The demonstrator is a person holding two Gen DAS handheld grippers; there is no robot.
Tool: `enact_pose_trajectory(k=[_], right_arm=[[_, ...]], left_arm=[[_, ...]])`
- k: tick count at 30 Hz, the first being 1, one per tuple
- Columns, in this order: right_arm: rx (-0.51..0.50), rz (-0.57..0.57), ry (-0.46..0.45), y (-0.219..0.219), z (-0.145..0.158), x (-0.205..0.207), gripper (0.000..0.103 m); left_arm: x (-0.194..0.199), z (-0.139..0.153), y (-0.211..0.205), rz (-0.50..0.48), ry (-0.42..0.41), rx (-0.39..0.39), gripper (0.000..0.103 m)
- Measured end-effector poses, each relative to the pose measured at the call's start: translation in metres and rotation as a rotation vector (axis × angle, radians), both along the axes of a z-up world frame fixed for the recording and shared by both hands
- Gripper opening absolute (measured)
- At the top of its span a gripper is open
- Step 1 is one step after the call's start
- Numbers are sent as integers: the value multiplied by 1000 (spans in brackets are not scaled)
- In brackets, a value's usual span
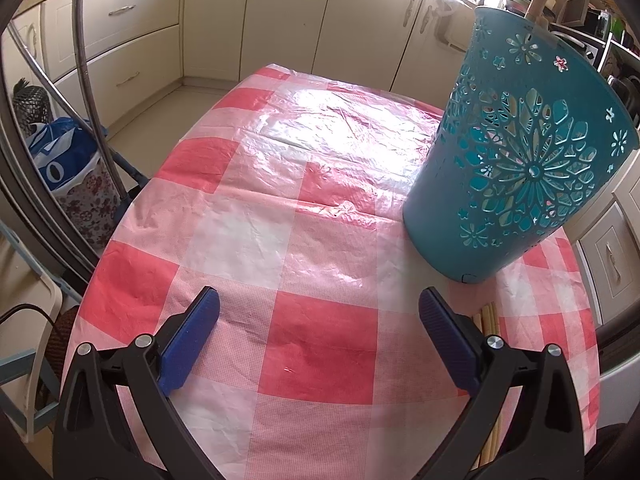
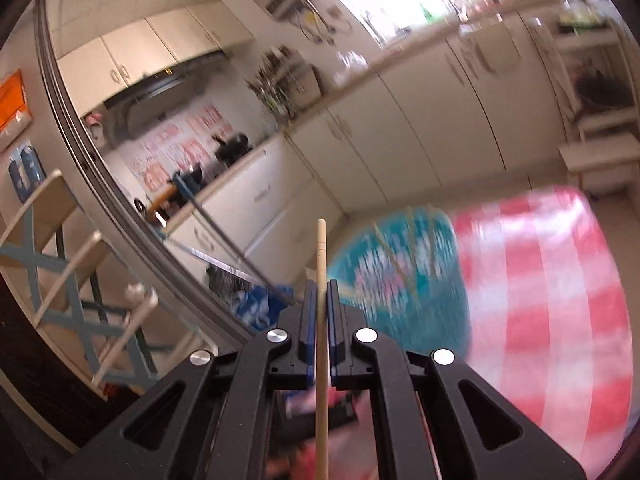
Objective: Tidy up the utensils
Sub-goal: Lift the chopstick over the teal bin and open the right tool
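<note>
A teal plastic holder with cut-out flower patterns stands on the red-and-white checked tablecloth, with wooden sticks showing through its holes. My left gripper hangs open over the cloth, nothing between its blue pads; the holder is ahead to its right. Several wooden chopsticks lie on the cloth beside its right finger. In the right wrist view my right gripper is shut on a single wooden chopstick that points up past the fingertips. The teal holder appears blurred just beyond it, with sticks in it.
Cream kitchen cabinets run behind the table. A flowered bin with a blue bag stands off the table's left edge, beside a blue-framed chair. The table stretches to the right in the right wrist view.
</note>
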State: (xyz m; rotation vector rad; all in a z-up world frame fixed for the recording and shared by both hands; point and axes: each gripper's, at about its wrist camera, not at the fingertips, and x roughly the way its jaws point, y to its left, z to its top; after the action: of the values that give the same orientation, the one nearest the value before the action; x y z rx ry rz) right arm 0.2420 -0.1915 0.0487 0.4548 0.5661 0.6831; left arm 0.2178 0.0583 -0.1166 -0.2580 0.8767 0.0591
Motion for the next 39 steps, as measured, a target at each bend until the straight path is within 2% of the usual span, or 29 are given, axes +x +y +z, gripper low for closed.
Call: enact_pose_trajectory(k=[2,4,9,14,17,20,23,28,30,31,32,34,39], right_arm=[[17,-28,-35,11,10,24,6],[-19,-75,-60,25,12,49,6],[-104,-177,-63,45,-11,91,6],[-161,-192,-16,50,-37,108,6],[-188,-178,-15,52,-36,105,6],[-215,-160,-1,52,-36,99,7],[-225,-164,0,48,-35,93,14],[-192,-165,-7,31,-20,73,15],[-193,-151,-16,24,-17,48,20],[-199,-143,-15,22,-19,35,29],[-217,-133,-10,18,-24,15,35],[-269,-114,15,16,-40,-13,38],[-419,-41,186,18,-116,-71,36]], left_arm=[[0,0,0,0,1,2,95],[1,0,-1,-1,2,3,95],[1,0,0,-1,-1,-4,95],[0,0,1,-6,-4,-9,95],[-1,0,1,-7,-3,-7,95],[0,0,0,-7,-2,-5,95],[0,0,0,-7,0,-1,95],[0,0,0,-8,1,-1,95],[0,0,0,-7,0,-3,95],[0,0,-1,-7,-1,-4,95],[0,0,-1,-7,-1,-5,95],[0,0,-1,-7,-2,-6,95],[0,0,0,-7,-2,-6,95]])
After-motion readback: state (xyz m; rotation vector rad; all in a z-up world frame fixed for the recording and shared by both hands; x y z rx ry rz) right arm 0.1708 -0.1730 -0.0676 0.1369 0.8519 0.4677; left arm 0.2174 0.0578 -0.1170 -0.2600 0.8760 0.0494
